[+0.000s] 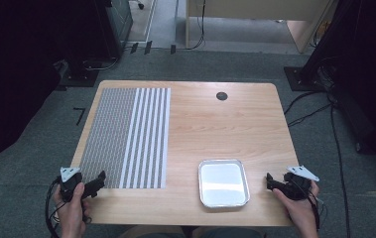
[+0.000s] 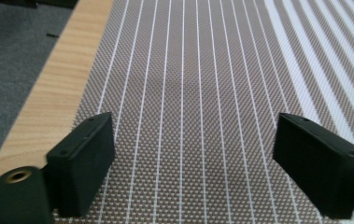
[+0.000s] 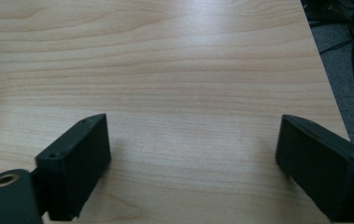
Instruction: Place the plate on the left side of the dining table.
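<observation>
Both grippers are held at the near edge of the table, one at each front corner, and neither holds anything. In the left gripper view, the left gripper (image 2: 195,158) has its two black jaws spread wide, with only woven mat surface between them; in the high view this left gripper (image 1: 97,179) sits at the near left corner of the mat, gripped by the person's left hand (image 1: 71,208), with a grey three-cornered plate on top and a cable trailing off the table edge. In the right gripper view, the right gripper (image 3: 191,161) likewise has its jaws spread wide over bare wood; in the high view the right gripper (image 1: 271,182) is held by the right hand (image 1: 299,208) at the near right corner, its jaws pointing left toward the tray and just beside it, not touching. The tray (image 1: 223,200) is a shallow, rectangular, silver-rimmed foil container lying flat near the front edge, right of centre, between the two grippers and nearer the right one. The striped placemat (image 1: 126,134) covers the left part of the wooden table (image 1: 215,124), grey on its left half and white-banded on its right. A round black grommet (image 1: 221,96) sits near the far edge. Grey carpet (image 1: 27,148) surrounds the table.
</observation>
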`<state>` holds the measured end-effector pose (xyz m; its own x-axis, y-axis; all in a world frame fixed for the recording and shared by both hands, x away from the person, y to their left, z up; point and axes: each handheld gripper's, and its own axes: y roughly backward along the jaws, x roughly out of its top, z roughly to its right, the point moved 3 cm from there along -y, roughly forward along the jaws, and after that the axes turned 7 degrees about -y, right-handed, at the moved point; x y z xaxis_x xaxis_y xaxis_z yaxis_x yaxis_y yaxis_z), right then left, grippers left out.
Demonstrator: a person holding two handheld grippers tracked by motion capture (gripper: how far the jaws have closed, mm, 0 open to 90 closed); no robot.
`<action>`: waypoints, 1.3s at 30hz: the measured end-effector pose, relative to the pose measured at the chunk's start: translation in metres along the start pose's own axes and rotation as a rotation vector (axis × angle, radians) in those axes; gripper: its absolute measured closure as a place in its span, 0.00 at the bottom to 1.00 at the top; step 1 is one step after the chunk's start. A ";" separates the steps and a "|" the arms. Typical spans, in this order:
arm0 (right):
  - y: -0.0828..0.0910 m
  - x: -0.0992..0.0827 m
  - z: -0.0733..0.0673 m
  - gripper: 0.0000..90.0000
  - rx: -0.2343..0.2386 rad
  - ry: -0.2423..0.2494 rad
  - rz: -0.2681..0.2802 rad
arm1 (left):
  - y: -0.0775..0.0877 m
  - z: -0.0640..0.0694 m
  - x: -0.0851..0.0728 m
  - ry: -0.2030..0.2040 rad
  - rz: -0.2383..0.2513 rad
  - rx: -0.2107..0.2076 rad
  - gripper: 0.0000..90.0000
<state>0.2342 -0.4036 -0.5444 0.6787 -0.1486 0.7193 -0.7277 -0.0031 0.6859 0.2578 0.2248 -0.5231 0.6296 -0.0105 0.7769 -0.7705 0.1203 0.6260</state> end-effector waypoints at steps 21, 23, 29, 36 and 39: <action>0.022 0.012 -0.023 0.37 -0.098 0.032 0.095 | 0.006 0.022 0.005 -0.011 -0.003 -0.061 0.11; 0.024 0.013 -0.024 0.38 -0.090 0.021 0.109 | 0.007 0.025 0.005 -0.009 0.000 -0.066 0.11; 0.029 0.013 -0.031 0.39 -0.071 0.014 0.158 | 0.006 0.035 0.006 -0.002 0.005 -0.077 0.11; 0.029 0.011 -0.039 0.42 -0.029 -0.003 0.159 | 0.006 0.047 0.007 0.000 0.004 -0.100 0.11; 0.030 0.010 -0.045 0.42 -0.012 0.010 0.168 | 0.006 0.054 0.007 -0.005 0.007 -0.103 0.10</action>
<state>0.2234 -0.3605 -0.5117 0.5483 -0.1357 0.8252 -0.8299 0.0329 0.5569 0.2521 0.1719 -0.5106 0.6238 -0.0143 0.7814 -0.7600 0.2222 0.6108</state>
